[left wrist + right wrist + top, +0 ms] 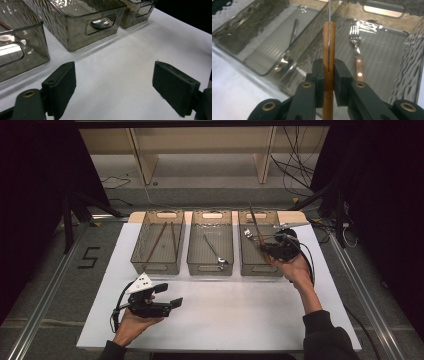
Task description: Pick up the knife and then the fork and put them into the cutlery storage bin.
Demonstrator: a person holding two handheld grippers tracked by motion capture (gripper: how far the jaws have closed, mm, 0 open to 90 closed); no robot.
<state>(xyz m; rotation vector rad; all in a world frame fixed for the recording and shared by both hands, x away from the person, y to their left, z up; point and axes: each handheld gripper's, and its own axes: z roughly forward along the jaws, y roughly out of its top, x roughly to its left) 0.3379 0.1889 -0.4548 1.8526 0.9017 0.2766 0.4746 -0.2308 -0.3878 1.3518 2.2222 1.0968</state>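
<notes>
My right gripper [272, 251] is over the front of the right bin [242, 257]. It is shut on the wooden handle of a knife [255, 225], and the blade points away over the bin. In the right gripper view the pads [339, 75] squeeze the knife handle [328, 45] upright between them. Below lies a wooden-handled fork [356, 42] on the bin floor. My left gripper [170, 295] rests low near the table's front left. It is open, and between its pads [62, 85] there is bare white table.
Three smoky clear bins stand in a row at the back of the white table [225, 315]. Brown chopsticks [157, 241] lie in the left bin [136, 247], and a spoon [215, 251] in the middle bin [190, 255]. Cables run across the floor beyond.
</notes>
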